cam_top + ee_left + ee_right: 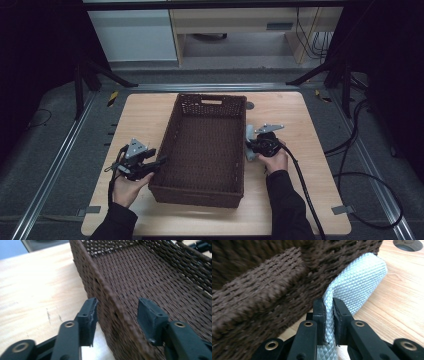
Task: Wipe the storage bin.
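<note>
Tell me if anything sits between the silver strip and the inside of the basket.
Yes. The basket's right wall rises between them; the silver strip, pinched by the right gripper, lies outside against it.

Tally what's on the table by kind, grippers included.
Brown woven basket: 1
Silver-grey textured pouch, beside the basket's outer wall: 1
Black two-jaw grippers: 2 (left gripper open astride the basket's wall, right gripper shut on the pouch)
Total: 4
</note>
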{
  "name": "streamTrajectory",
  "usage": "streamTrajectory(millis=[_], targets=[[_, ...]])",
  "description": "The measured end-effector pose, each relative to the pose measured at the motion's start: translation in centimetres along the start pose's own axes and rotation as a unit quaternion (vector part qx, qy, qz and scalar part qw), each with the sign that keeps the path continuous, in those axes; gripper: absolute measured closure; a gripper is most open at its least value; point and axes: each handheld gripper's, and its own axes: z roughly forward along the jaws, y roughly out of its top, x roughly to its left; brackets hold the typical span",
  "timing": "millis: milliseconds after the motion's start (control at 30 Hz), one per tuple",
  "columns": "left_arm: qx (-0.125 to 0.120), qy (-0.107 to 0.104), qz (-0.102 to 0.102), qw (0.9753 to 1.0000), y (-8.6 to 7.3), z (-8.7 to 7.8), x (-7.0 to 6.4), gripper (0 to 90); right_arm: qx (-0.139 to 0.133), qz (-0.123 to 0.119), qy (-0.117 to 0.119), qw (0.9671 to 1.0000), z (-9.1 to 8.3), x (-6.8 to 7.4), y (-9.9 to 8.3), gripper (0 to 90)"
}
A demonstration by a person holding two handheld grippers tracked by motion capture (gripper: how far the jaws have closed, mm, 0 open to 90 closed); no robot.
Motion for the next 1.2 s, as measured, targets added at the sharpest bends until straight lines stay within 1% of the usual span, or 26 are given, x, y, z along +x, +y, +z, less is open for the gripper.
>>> streamTrajectory(millis=[100, 133, 167, 200, 233, 267, 300, 433, 467, 500, 667, 700, 733, 767, 800, 833, 867, 900, 933, 1000, 1033, 1067, 1100, 1133, 1167, 1200], targets=[[0.004, -0.004, -0.005, 1.0, -0.3, 0.3, -0.1, 55.9, -0.031, -0.003, 0.006, 0.9995, -1.2, 0.3, 0.8, 81.9], [0.004, -0.005, -0.009, 0.9999, -0.3, 0.4, -0.1, 59.4, -0.043, -0.007, 0.007, 0.999, -1.7, 0.5, 1.3, 81.9], [0.0, 0.003, -0.007, 1.0, -0.2, 0.4, -0.3, 65.4, -0.063, -0.015, 0.006, 0.9979, -3.1, 0.7, 2.3, 81.9], [0.0, 0.003, -0.007, 1.0, -0.2, 0.4, -0.3, 67.0, -0.063, -0.015, 0.006, 0.9979, -3.1, 0.7, 2.3, 81.9], [-0.001, 0.007, -0.005, 1.0, -0.1, 0.4, -0.4, 67.0, -0.069, -0.02, 0.004, 0.9974, -3.7, 0.9, 2.7, 81.9], [-0.003, 0.01, -0.007, 0.9999, -0.1, 0.4, -0.4, 67.9, -0.086, -0.024, 0.005, 0.996, -4.7, 1.0, 3.3, 82.0], [-0.005, 0.01, -0.008, 0.9999, -0.1, 0.5, -0.4, 68.0, -0.092, -0.027, 0.006, 0.9954, -5.1, 1.1, 3.5, 82.0], [-0.007, 0.008, -0.013, 0.9999, 0.1, 0.7, -0.1, 68.2, -0.087, -0.032, 0.002, 0.9957, -5.5, 1.1, 3.5, 82.1], [-0.007, 0.009, -0.012, 0.9999, 0.3, 1.0, -0.1, 68.2, -0.078, -0.029, 0.004, 0.9965, -5.1, 1.0, 2.9, 82.1], [-0.007, 0.009, -0.012, 0.9999, 0.3, 1.0, -0.1, 68.2, -0.078, -0.029, 0.004, 0.9965, -5.1, 1.0, 2.9, 82.1], [-0.01, 0.014, -0.01, 0.9998, 0.7, 1.7, 0.1, 67.9, -0.052, -0.016, 0.011, 0.9984, -3.5, 0.8, 1.0, 82.1], [-0.012, 0.015, -0.01, 0.9998, 0.8, 1.8, 0.1, 66.8, -0.038, -0.011, 0.01, 0.9992, -2.7, 0.8, 0.3, 82.1], [-0.014, 0.016, -0.01, 0.9997, 0.8, 1.8, 0.1, 66.8, -0.038, -0.011, 0.01, 0.9992, -2.7, 0.8, 0.3, 82.1], [-0.013, 0.018, -0.009, 0.9997, 0.8, 1.8, 0.1, 65.3, -0.031, -0.008, 0.011, 0.9994, -2.4, 0.7, -0.1, 82.1], [-0.012, 0.021, -0.009, 0.9997, 0.8, 1.8, 0.1, 60.0, -0.018, -0.004, 0.013, 0.9997, -1.7, 0.8, -0.7, 82.1], [-0.009, 0.022, -0.011, 0.9997, 0.8, 1.8, 0.2, 60.0, -0.018, -0.004, 0.013, 0.9997, -1.7, 0.8, -0.7, 82.1], [-0.012, 0.019, -0.015, 0.9996, 0.8, 1.6, 0.4, 53.6, -0.012, -0.007, 0.016, 0.9998, -1.2, 1.0, -1.0, 82.1], [-0.012, 0.019, -0.015, 0.9996, 0.8, 1.6, 0.4, 52.0, -0.012, -0.007, 0.016, 0.9998, -1.2, 1.0, -1.0, 82.1], [-0.012, 0.015, -0.015, 0.9997, 0.9, 1.5, 0.4, 50.2, -0.016, -0.008, 0.023, 0.9996, -1.4, 1.2, -0.8, 82.1], [-0.015, 0.01, -0.014, 0.9997, 1.0, 1.2, 0.3, 48.3, -0.02, -0.012, 0.023, 0.9995, -1.6, 1.2, -0.5, 82.1], [-0.014, 0.008, -0.012, 0.9998, 1.0, 1.0, 0.3, 48.1, -0.029, -0.012, 0.024, 0.9992, -2.1, 1.2, -0.1, 82.1], [-0.013, 0.006, -0.01, 0.9998, 0.9, 0.9, 0.2, 49.5, -0.053, -0.018, 0.025, 0.9981, -3.5, 1.2, 0.9, 82.1], [-0.012, 0.007, -0.006, 0.9999, 0.9, 0.8, 0.1, 49.5, -0.053, -0.018, 0.025, 0.9981, -3.5, 1.2, 0.9, 82.1], [-0.007, 0.008, -0.003, 0.9999, 0.8, 0.8, 0.0, 53.1, -0.078, -0.024, 0.023, 0.9964, -5.1, 1.3, 1.9, 82.1], [-0.005, 0.007, -0.004, 1.0, 0.7, 0.9, -0.1, 53.1, -0.078, -0.024, 0.023, 0.9964, -5.1, 1.3, 1.9, 82.1], [-0.001, 0.007, -0.003, 1.0, 0.6, 0.9, -0.1, 54.6, -0.092, -0.024, 0.026, 0.9951, -5.8, 1.3, 2.4, 82.1]])
